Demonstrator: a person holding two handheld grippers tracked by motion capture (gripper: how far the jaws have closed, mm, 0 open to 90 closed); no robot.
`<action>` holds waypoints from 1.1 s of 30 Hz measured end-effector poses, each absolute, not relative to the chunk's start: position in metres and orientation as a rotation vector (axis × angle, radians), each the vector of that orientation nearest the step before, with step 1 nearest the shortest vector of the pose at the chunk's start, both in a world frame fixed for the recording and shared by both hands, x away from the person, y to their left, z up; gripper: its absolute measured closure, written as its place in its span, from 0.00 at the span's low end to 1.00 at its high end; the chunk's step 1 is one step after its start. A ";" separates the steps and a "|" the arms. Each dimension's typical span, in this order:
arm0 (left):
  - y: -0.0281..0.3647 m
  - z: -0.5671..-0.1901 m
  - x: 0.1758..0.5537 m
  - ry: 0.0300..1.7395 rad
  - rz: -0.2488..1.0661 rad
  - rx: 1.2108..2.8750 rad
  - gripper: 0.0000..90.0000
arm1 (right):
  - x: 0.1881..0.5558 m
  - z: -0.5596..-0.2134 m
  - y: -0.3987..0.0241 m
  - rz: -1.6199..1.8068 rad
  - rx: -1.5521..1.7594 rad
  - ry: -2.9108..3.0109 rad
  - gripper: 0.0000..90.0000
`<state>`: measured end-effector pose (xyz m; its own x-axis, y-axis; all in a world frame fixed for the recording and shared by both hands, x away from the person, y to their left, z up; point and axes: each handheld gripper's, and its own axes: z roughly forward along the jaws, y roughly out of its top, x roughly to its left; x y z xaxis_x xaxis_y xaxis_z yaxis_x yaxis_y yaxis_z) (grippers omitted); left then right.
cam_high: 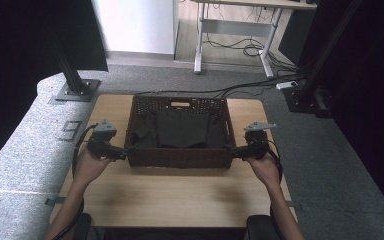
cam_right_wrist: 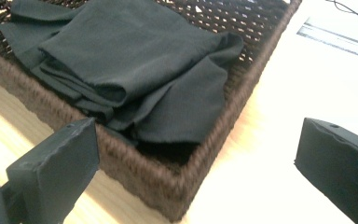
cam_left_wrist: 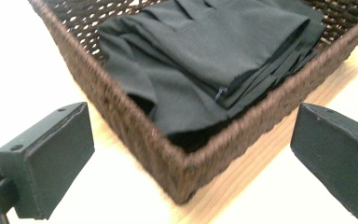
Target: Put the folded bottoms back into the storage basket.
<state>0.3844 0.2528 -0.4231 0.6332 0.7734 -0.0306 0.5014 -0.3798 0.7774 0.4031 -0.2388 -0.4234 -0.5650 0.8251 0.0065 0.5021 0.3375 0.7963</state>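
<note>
A dark brown wicker basket (cam_high: 180, 158) stands in the middle of the wooden table. Folded black cloth (cam_high: 180, 127) lies inside it, also seen close up as black cloth (cam_left_wrist: 205, 60) and black cloth (cam_right_wrist: 130, 60). My left gripper (cam_high: 125, 154) is open at the basket's near left corner (cam_left_wrist: 182, 177), which sits between its wide jaws without touching them. My right gripper (cam_high: 232, 151) is open at the near right corner (cam_right_wrist: 172, 196), its jaws standing wide on either side of that corner.
The light wooden table (cam_high: 180, 195) has bare room in front of the basket. Grey carpet lies on both sides. A black post on a base plate (cam_high: 75, 90) stands at the back left, and cables (cam_high: 250, 85) run behind the table.
</note>
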 end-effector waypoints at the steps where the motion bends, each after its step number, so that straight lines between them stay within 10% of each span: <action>1: 0.255 -0.425 0.382 0.996 0.438 2.063 0.00 | 0.401 -0.425 -0.241 1.102 1.172 2.207 0.00; 33: 0.262 -0.525 0.345 1.075 0.379 2.114 0.00 | 0.365 -0.525 -0.250 1.033 1.324 2.241 0.00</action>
